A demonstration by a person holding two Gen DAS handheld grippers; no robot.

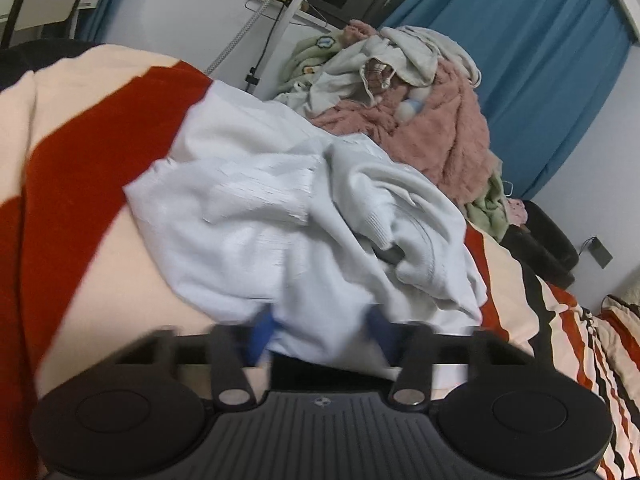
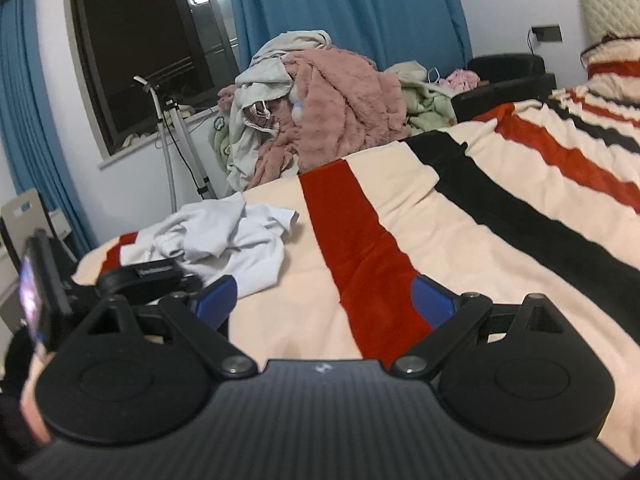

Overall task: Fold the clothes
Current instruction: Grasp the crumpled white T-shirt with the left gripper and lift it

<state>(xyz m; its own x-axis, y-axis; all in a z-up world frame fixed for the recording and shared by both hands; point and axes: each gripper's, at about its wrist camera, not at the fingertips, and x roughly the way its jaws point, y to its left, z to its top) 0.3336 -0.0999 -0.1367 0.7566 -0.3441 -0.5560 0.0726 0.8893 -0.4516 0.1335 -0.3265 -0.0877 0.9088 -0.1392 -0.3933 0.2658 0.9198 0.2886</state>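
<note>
I am reaching my left gripper [image 1: 320, 328] into the near edge of the white top [image 1: 304, 216], which is lying crumpled on the striped bed [image 2: 360, 240]; its blue fingers [image 1: 262, 332] are standing apart with cloth bunched between them (whether they are pinching it, I cannot tell). My right gripper [image 2: 324, 300] is hovering wide and empty over the blanket. I am judging it best to find one single hem, not a wad, before lifting to spread it flat.

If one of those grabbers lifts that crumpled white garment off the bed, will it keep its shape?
Probably not. The white garment lies in soft, loose folds on the striped blanket, so it would likely droop and unfold from wherever it is pinched. It looks thin, so probably light. Its ribbed cuff may dangle.
</note>
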